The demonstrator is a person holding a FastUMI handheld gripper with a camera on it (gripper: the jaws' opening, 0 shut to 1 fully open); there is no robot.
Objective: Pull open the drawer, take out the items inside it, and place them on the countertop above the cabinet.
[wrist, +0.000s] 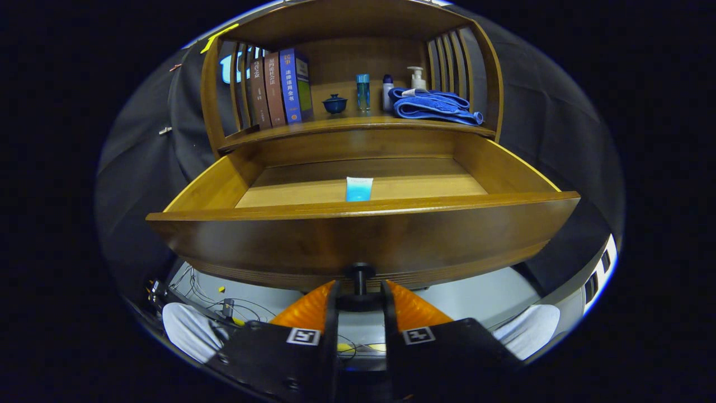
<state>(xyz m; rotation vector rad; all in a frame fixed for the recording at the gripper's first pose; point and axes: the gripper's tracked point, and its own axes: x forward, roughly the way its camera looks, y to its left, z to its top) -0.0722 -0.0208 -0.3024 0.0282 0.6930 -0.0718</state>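
Drawer [363,235] of the wooden cabinet [358,140] stands pulled out toward the camera, and a small blue-and-white tube [358,188] lies on its floor near the front wall. The gripper [359,291] is clamped on the dark knob [359,275] at the drawer front, both fingers pressing its stem. On the countertop [313,126] above sit books [279,87], a blue cup [334,104], bottles [363,92] and a folded blue towel [433,106].

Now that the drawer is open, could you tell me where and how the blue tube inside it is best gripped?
The gripper is closed on the drawer knob, so release first. The tube lies flat on the drawer floor, near the front panel. Probably come from above, over that panel, and pinch its narrow sides mid-body.
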